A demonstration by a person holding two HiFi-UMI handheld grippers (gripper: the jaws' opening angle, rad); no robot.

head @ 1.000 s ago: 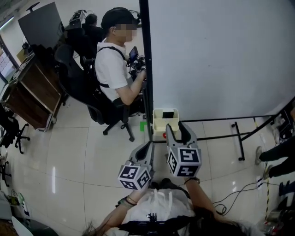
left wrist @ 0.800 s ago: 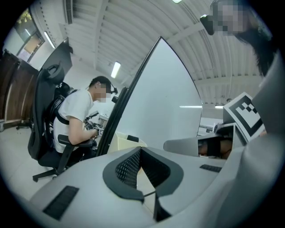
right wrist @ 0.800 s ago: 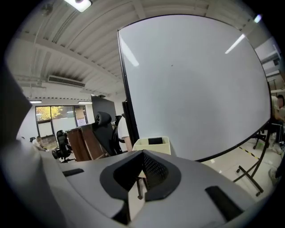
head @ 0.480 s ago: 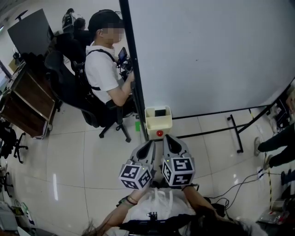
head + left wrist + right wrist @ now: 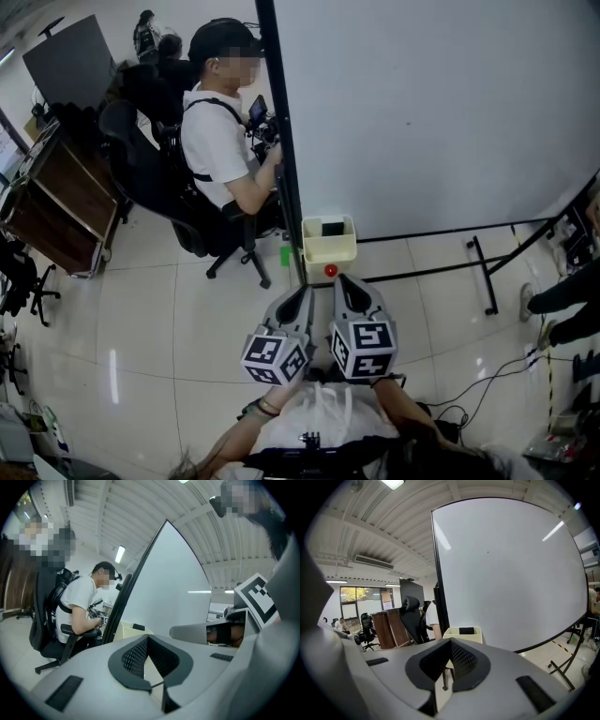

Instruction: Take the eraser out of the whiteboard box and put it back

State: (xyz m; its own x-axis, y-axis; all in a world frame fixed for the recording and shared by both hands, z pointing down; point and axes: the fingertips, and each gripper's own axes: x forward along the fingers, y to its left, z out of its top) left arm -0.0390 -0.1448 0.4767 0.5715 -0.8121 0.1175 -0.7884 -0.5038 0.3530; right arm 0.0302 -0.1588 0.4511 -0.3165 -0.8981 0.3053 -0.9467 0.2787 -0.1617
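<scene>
A cream whiteboard box (image 5: 329, 246) hangs at the whiteboard's lower left corner, with the black eraser (image 5: 332, 228) lying inside it. Both grippers hover side by side just short of the box, pointing at it. My right gripper (image 5: 352, 282) is shut and empty, with its tips below a small red thing (image 5: 330, 270) under the box. My left gripper (image 5: 300, 298) is shut too, with nothing held. The right gripper view shows the box (image 5: 454, 634) and eraser (image 5: 466, 631) straight ahead beyond the shut gripper (image 5: 446, 674). In the left gripper view the box (image 5: 127, 632) lies past the shut gripper (image 5: 157, 679).
The big whiteboard (image 5: 422, 112) stands on a black frame with floor legs (image 5: 483, 277). A person (image 5: 225, 141) sits on an office chair just left of the board's edge. A green item (image 5: 285, 254) lies on the floor by the post. Cables (image 5: 487, 384) trail at right.
The right gripper's jaws, open near the box a second ago, have shut and drawn back beside the left gripper. The eraser stays in the box.
</scene>
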